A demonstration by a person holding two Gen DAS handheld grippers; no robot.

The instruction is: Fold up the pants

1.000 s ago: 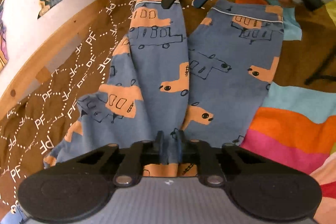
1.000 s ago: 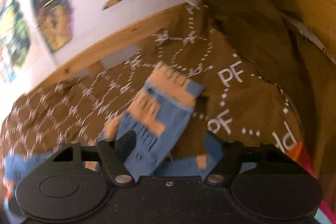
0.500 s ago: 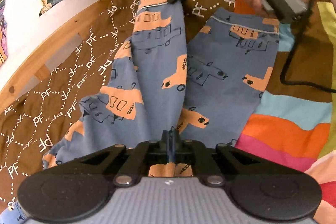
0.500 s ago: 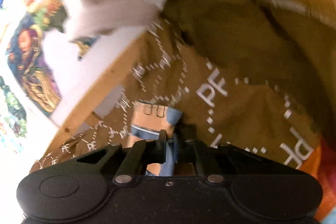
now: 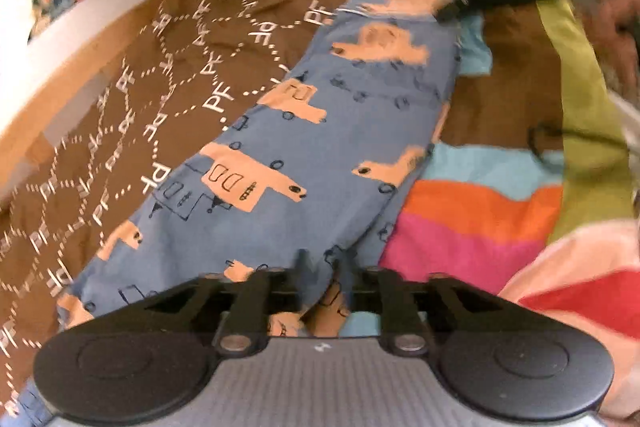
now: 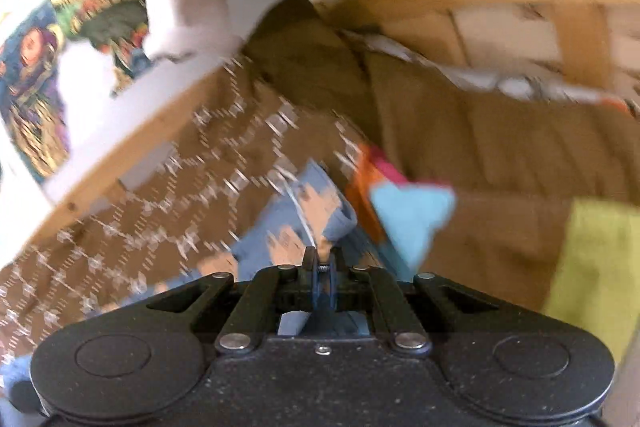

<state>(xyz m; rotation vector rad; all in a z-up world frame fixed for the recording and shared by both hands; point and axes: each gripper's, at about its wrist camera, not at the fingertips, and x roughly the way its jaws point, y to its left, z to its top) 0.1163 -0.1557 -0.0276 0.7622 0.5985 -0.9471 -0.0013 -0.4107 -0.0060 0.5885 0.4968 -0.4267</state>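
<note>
Blue children's pants (image 5: 320,155) with orange vehicle prints lie on a brown quilt, one leg laid over the other so they show as one long strip. My left gripper (image 5: 320,267) is shut on the pants at the near end. My right gripper (image 5: 452,7) shows blurred at the far hem of the pants. In the right wrist view it (image 6: 320,261) is shut on the pants (image 6: 296,223) at the white-piped hem.
The brown quilt (image 5: 168,75) with white "PF" lettering covers the left. A striped blanket (image 5: 480,211) in orange, pink, turquoise and green lies at right. A wooden bed frame (image 5: 60,75) curves along the far left. A black cable (image 5: 548,139) crosses the blanket.
My right gripper has carried the left leg's hem across to the right, laying that leg over the other. My left gripper has stayed shut at the near end.
</note>
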